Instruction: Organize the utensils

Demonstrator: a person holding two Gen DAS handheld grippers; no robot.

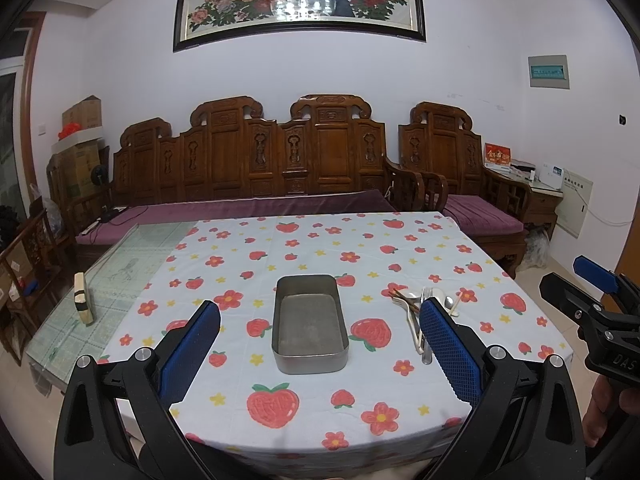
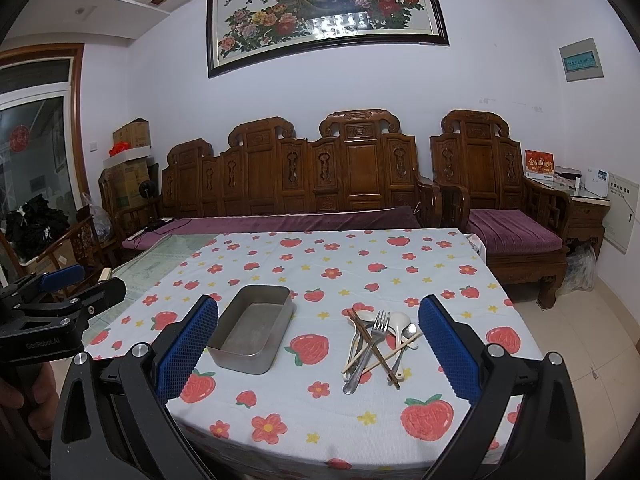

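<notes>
Both the left gripper and right gripper are wide open, empty. The utensil pile right of the tin is light, stiff and slippery, so I'd pinch the fork mid-handle.

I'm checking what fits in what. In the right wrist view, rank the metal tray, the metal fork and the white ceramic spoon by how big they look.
Largest to smallest:
1. metal tray
2. metal fork
3. white ceramic spoon

All lie at similar distance on the tablecloth, so the order seems reliable; the spoon's handle is partly hidden.
</notes>
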